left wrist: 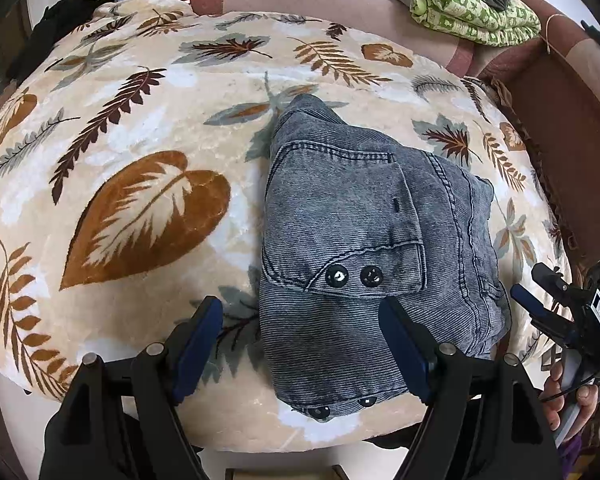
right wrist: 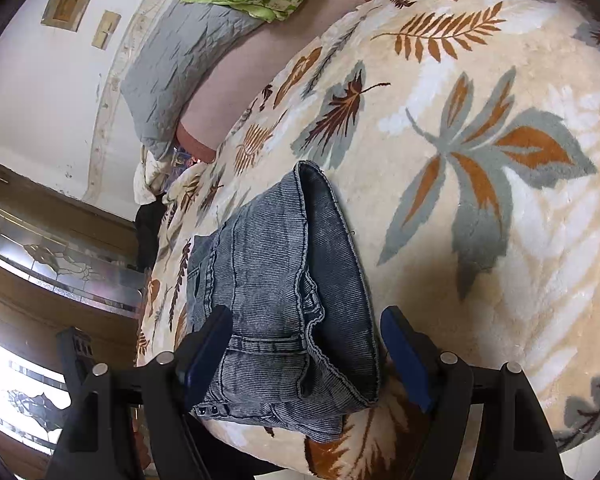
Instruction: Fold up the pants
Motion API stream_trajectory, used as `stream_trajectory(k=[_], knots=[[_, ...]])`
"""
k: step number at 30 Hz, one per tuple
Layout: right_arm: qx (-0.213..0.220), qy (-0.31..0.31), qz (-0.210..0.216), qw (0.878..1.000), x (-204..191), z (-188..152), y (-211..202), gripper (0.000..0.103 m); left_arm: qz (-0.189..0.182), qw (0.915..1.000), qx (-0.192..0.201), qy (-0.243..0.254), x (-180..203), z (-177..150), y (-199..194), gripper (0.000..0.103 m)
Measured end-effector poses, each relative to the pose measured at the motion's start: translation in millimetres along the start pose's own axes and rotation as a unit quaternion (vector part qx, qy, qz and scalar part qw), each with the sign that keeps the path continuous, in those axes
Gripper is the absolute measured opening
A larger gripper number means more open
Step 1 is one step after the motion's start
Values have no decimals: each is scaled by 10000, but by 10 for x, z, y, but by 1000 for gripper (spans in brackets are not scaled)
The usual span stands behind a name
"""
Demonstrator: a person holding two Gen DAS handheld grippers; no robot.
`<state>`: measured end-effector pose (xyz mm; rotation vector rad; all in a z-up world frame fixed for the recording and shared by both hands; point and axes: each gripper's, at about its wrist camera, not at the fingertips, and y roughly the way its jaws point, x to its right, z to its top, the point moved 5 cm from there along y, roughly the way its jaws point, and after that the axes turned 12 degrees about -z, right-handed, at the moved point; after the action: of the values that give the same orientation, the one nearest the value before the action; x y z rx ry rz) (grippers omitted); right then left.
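**Folded pants on the bed**

The grey pants lie folded in a compact bundle on the leaf-patterned blanket covering the bed, near its front edge. The left gripper hangs over them, jaws wide apart, holding nothing. The right gripper stands likewise wide and empty. Green cloth lies far back.

A cream plush blanket printed with brown and grey leaves covers the bed. Beyond it lie a grey pillow and green patterned cloth. Wooden cabinets with etched glass stand beneath a white wall.
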<state>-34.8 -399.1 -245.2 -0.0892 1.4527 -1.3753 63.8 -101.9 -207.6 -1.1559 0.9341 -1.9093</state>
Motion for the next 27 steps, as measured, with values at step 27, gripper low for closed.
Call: stream_trajectory(k=[27], knots=[[-17, -14, -30, 10000, 12, -18, -4, 79, -126, 9999, -90, 58, 88, -27, 24, 81]])
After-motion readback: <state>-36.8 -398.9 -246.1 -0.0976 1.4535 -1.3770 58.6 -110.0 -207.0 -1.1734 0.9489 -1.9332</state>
